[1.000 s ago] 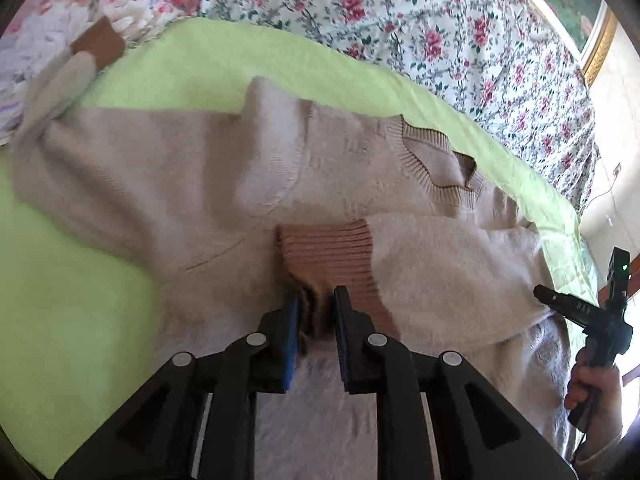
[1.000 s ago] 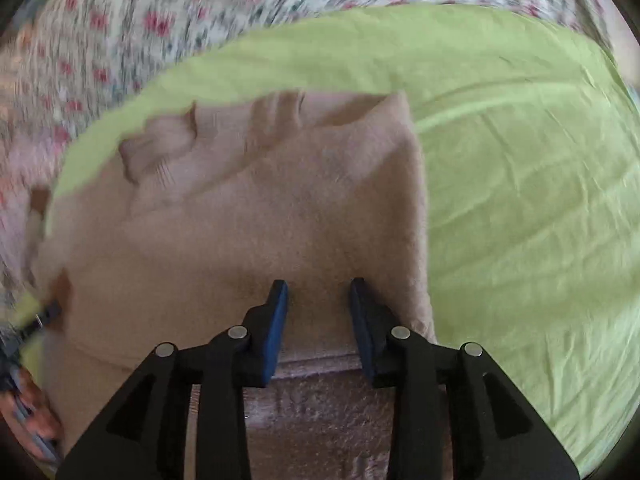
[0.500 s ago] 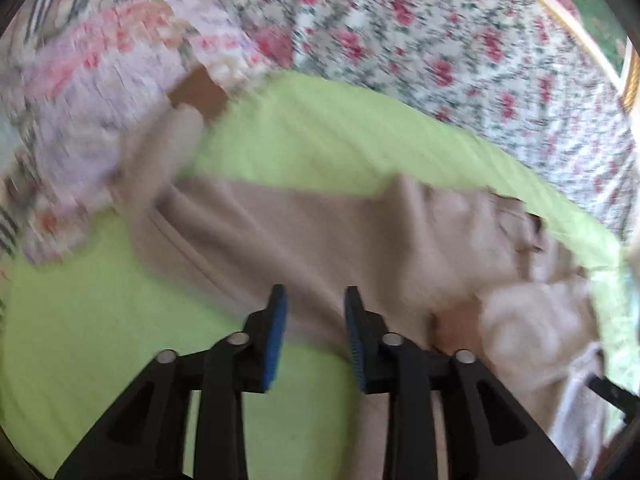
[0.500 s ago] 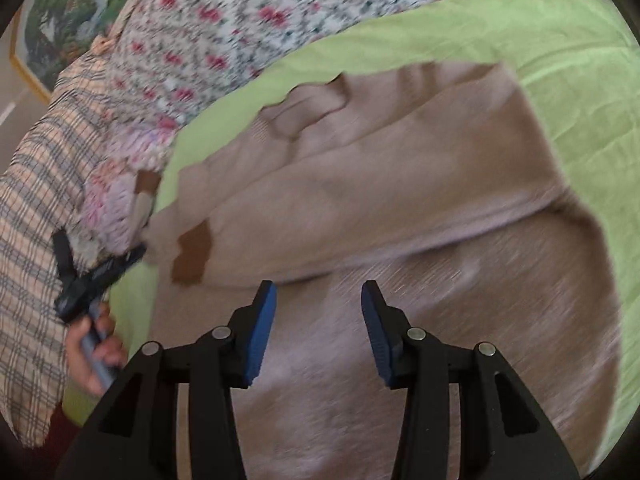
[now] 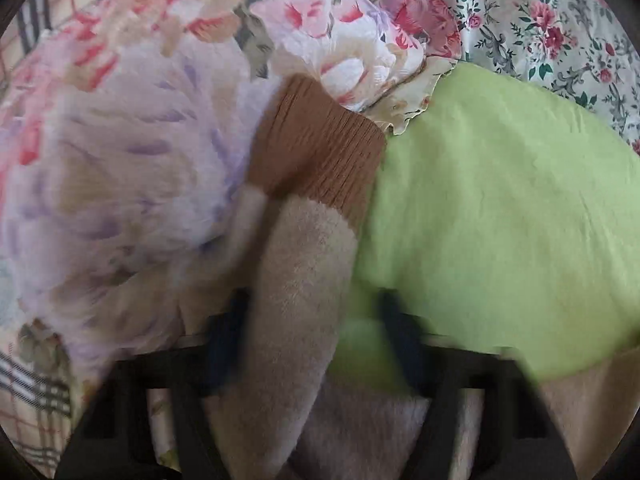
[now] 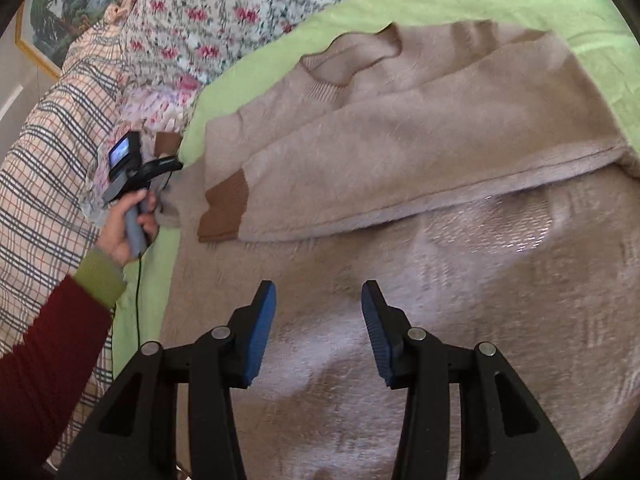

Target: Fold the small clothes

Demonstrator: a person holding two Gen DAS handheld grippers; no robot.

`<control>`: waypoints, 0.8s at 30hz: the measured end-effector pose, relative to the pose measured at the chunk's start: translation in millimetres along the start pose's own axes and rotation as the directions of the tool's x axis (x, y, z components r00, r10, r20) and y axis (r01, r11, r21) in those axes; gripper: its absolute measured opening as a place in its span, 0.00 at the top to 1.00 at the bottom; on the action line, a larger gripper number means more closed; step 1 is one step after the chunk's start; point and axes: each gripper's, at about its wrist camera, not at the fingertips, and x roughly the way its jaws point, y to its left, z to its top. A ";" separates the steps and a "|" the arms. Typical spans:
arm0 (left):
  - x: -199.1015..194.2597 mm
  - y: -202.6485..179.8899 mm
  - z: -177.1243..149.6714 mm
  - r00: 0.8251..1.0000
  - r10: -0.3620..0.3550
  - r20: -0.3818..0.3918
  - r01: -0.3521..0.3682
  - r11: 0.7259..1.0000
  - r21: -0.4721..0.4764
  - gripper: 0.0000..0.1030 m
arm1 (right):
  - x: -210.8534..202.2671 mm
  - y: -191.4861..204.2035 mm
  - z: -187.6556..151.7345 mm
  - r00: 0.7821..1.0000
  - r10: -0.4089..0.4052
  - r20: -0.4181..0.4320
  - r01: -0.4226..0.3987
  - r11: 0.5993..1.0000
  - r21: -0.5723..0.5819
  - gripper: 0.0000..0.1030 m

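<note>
A beige sweater lies spread on a green sheet. One sleeve is folded across its chest, its brown cuff lying flat. The other sleeve stretches out toward a floral quilt, ending in a brown cuff. My left gripper is blurred and straddles that sleeve; its jaws are closing, and green shows between the sleeve and the right finger. The right wrist view shows the left gripper in a hand at the sheet's left edge. My right gripper hovers open over the sweater's body, holding nothing.
A puffy floral quilt lies against the outstretched cuff. A rose-print bedspread runs behind the sheet, and a plaid blanket covers the left. A person's hand with a maroon sleeve reaches in there. A framed picture hangs beyond.
My left gripper let go of the folded sleeve's cuff and swung left to the outstretched sleeve by the quilt. The right gripper opened wider and drew back over the sweater's body.
</note>
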 end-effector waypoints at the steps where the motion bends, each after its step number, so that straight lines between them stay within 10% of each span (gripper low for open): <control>1: -0.3 1.4 0.7 1.000 -0.027 -0.004 0.027 1.000 -0.005 0.88 | 0.4 2.3 -0.5 1.000 -0.003 0.000 0.003 1.000 -0.009 0.55; 4: -23.1 11.8 -4.1 0.984 -0.174 0.046 0.176 0.983 -0.045 0.92 | 1.1 1.8 -1.5 1.000 -0.005 0.010 0.005 1.000 -0.004 0.55; 10: -112.5 4.6 -44.5 0.896 -0.406 0.179 0.421 0.905 -0.052 0.92 | -0.7 0.4 -7.2 1.000 0.007 0.014 -0.007 1.000 0.017 0.55; 20: -241.4 -144.9 -126.9 0.642 -0.753 0.145 0.736 0.658 0.157 0.92 | -45.9 -28.6 -4.8 0.991 -0.040 0.128 0.028 0.995 0.093 0.55; 24: -244.6 -208.8 -150.3 0.629 -0.775 0.062 0.748 0.624 0.225 0.92 | -61.8 -51.0 -4.3 0.984 -0.078 0.163 0.054 0.987 0.149 0.55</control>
